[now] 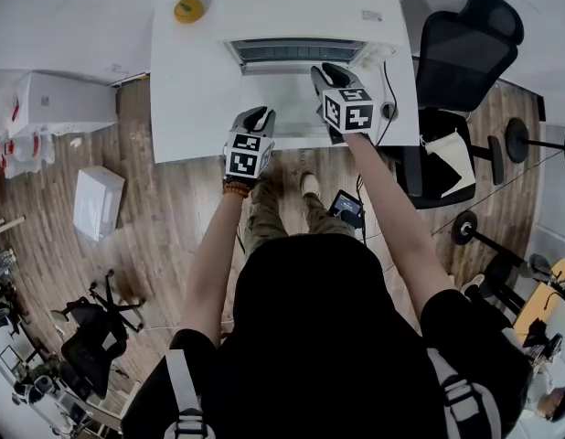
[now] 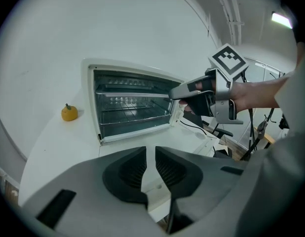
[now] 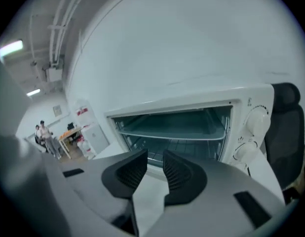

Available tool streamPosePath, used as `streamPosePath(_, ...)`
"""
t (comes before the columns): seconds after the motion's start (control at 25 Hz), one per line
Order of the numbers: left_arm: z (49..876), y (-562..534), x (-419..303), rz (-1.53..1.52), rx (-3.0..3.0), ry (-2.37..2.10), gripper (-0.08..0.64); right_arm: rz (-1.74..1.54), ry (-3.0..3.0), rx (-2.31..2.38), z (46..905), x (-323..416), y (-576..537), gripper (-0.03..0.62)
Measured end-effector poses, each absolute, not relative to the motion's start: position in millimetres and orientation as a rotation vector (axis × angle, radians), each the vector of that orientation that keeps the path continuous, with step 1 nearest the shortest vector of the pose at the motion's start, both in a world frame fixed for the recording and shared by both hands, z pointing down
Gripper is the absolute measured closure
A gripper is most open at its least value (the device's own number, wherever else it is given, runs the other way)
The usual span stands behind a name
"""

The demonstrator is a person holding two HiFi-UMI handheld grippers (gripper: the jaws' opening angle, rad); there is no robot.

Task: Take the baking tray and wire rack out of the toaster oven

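The white desk carries a white toaster oven whose door lies folded down flat toward the person, leaving the cavity open. Inside, the baking tray sits on the upper runners and the wire rack lies on the level below it; neither is pulled out yet. The right gripper hangs just in front of the opening, its jaws a little apart with nothing between them. The left gripper waits nearer the desk's front edge with its jaws all but closed, also empty. Reaching for the tray looks like the step in hand. It would go best with the right jaws spread wider, brought in level over the door, and closed on the tray's front lip near its middle (an off-centre grip may twist it in the runners). The tray can then be drawn straight out. A small yellow fruit sits well left of the oven.
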State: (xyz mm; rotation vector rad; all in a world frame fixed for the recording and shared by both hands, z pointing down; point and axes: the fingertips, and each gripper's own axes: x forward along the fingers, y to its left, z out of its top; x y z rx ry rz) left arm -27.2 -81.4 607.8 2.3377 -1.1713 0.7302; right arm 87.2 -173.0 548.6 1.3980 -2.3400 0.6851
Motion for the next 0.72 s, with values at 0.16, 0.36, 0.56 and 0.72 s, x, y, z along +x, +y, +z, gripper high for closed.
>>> streamPosePath(0.16,608,-85,-29,0.726,2.322,-1.166,0.52,0.874,-2.351,1.48,547,98,-190,0.474)
streamPosePath(0.36,625,-78,-26,0.768,2.296,-1.114,0.52,1.066,-2.337,1.565,552,112,-203,0.474)
streamPosePath(0.56,644,-76,-28,0.79,2.269,-1.072,0.52,1.187,-2.288,1.606,560,113,-207,0.473)
streamPosePath(0.72,661,-73,-30,0.792,2.242,-1.032,0.52,1.218,-2.262,1.621,562,111,-206,0.474)
